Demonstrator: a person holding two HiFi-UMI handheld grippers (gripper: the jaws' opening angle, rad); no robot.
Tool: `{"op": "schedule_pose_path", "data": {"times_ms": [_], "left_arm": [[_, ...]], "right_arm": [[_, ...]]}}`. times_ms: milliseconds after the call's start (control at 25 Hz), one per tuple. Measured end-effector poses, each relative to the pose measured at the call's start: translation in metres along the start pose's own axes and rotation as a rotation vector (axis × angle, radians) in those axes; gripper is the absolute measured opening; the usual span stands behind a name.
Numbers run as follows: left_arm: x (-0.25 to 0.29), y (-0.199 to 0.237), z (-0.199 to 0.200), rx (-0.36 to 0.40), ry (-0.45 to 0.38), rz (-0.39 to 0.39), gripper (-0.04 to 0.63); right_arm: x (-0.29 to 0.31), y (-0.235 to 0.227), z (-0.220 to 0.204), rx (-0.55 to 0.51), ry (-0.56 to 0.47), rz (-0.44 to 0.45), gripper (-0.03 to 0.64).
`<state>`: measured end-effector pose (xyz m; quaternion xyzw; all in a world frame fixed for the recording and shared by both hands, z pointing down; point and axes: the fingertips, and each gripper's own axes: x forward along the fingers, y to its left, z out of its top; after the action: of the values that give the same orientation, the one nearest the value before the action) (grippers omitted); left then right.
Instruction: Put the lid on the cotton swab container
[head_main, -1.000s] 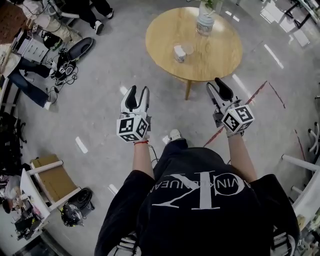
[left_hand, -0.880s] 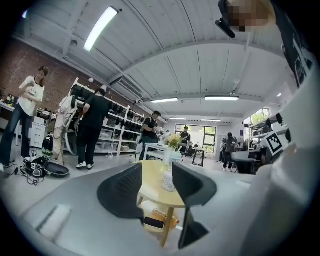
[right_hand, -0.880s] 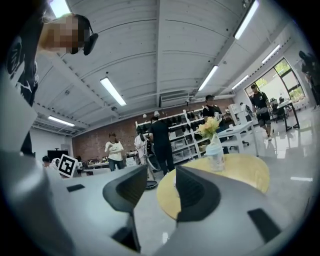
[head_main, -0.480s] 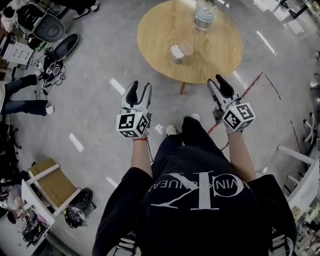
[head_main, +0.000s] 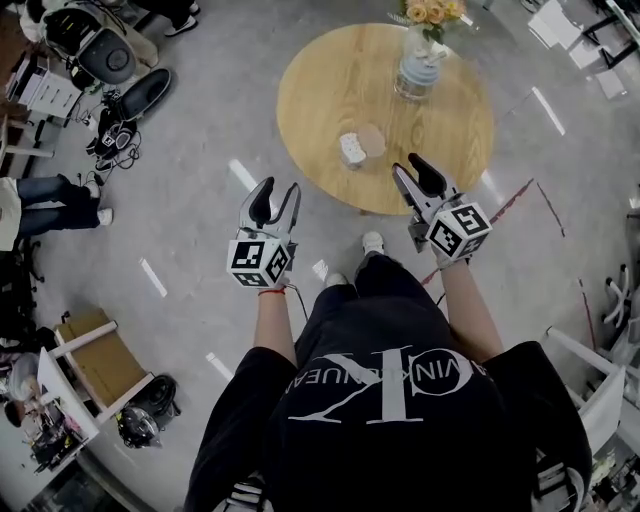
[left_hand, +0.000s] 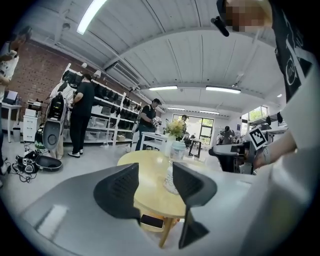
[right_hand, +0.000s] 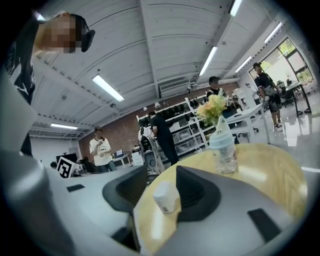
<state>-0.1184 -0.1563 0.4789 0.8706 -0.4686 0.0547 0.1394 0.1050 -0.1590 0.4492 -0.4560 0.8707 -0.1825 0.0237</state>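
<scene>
The white cotton swab container (head_main: 350, 150) stands on the round wooden table (head_main: 320, 90), with its clear round lid (head_main: 373, 139) lying right beside it. Both grippers hang in the air in front of the table, empty. My left gripper (head_main: 277, 188) is open over the floor, short of the table's near edge. My right gripper (head_main: 410, 168) is open too, its tips just over the near rim. In the right gripper view the container (right_hand: 166, 197) shows between the jaws of the gripper (right_hand: 160, 192), still some way off. In the left gripper view my gripper (left_hand: 156, 187) frames the table (left_hand: 145, 175).
A glass vase of flowers (head_main: 418, 62) stands at the table's far side, also seen as the vase (right_hand: 223, 149) in the right gripper view. People stand by shelves (left_hand: 80, 120) in the background. Bags and gear (head_main: 110, 80) lie on the floor at the left, a cardboard box (head_main: 105, 360) at the lower left.
The person has stepped closer to the table, which now sits lower in the head view. Both grippers stay open and empty; the right one now reaches the table's rim.
</scene>
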Motion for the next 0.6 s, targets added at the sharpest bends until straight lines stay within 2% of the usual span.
{"op": "schedule_pose_path", "data": {"times_ms": [400,600], "left_arm": [[0.048,-0.023,-0.023,-0.030,0.072,-0.051,0.230],[0.065,-0.032,-0.026,-0.031,0.097,-0.075,0.245]], "right_arm": [[0.034,-0.034,-0.024,0.062,0.098,0.076,0.148],[0.050,-0.037,-0.027,0.058,0.145,0.132,0.148]]}}
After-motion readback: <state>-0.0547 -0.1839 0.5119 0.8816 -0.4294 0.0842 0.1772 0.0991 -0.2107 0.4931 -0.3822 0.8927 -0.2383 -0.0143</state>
